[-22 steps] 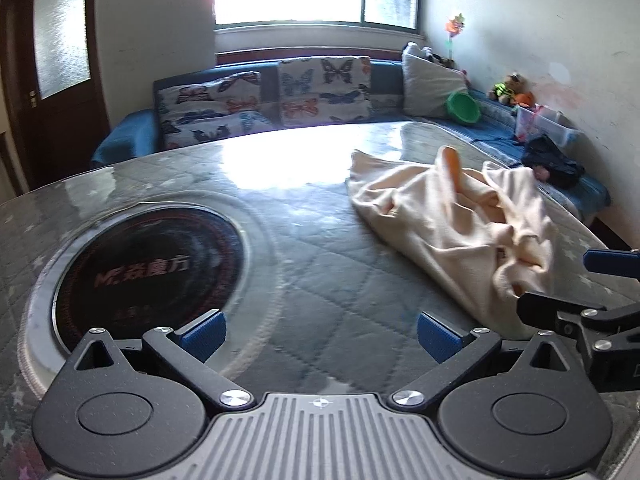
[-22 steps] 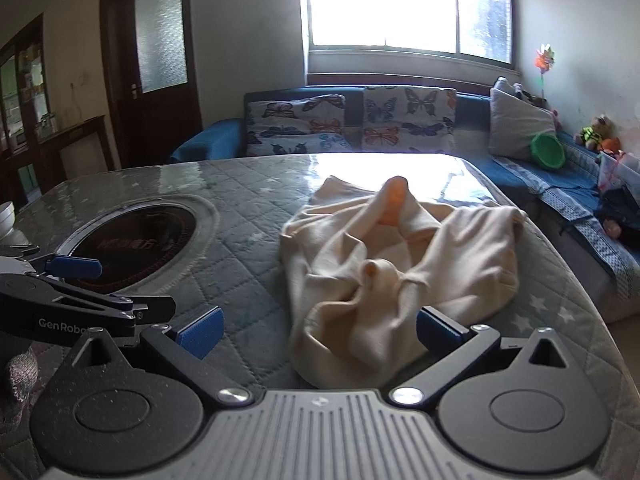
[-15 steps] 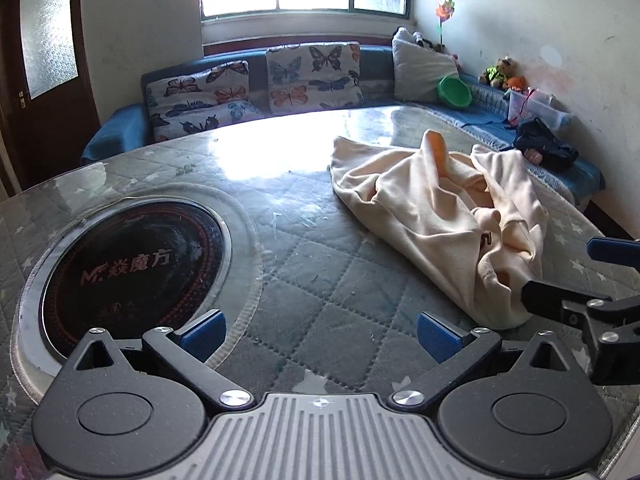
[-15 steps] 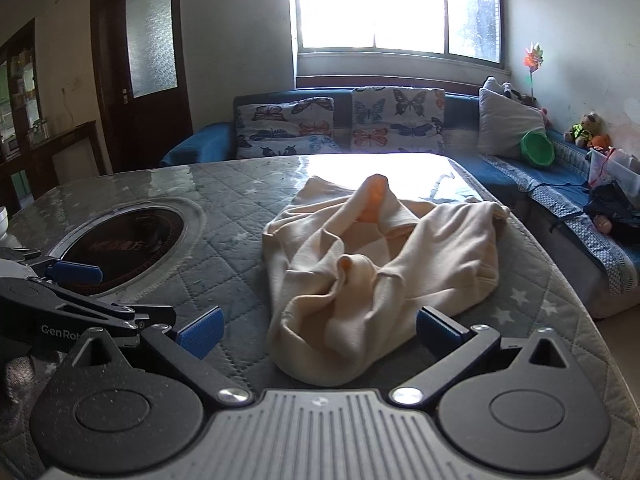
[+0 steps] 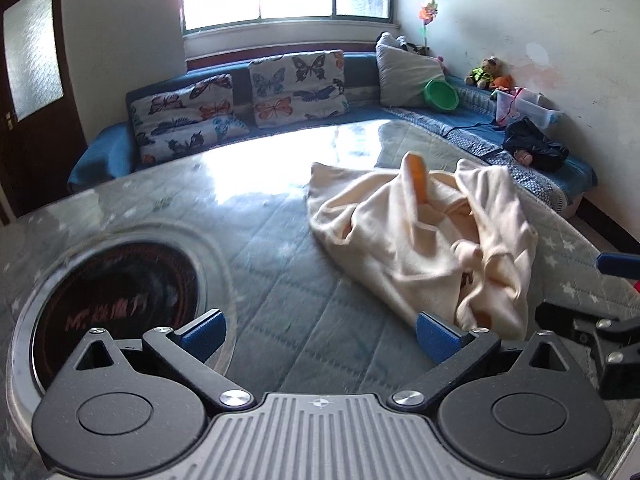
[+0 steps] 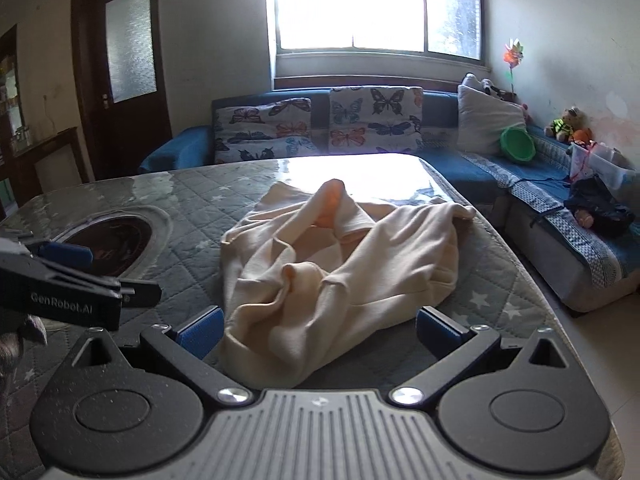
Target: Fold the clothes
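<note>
A cream garment (image 5: pixel 424 240) with an orange lining lies crumpled on the quilted grey table (image 5: pixel 280 288), toward its right side. My left gripper (image 5: pixel 320 338) is open above the table, its right pad at the garment's near edge, nothing between the pads. In the right wrist view the same garment (image 6: pixel 340 264) lies just ahead, and my right gripper (image 6: pixel 318 326) is open with the garment's near hem lying between its wide-apart pads, untouched. The left gripper's fingers (image 6: pixel 80 276) show at the left edge there.
A round dark hotplate (image 5: pixel 116 300) is set into the table on the left. A blue sofa (image 5: pixel 280 92) with butterfly cushions runs behind and along the right wall, bearing a green bowl (image 5: pixel 442 94), toys and a dark bundle. The table's right edge (image 6: pixel 528 280) drops to the floor.
Both grippers have moved forward toward the garment, which now looks closer in both views. The left view has swung a little right. Jaws stay wide.
</note>
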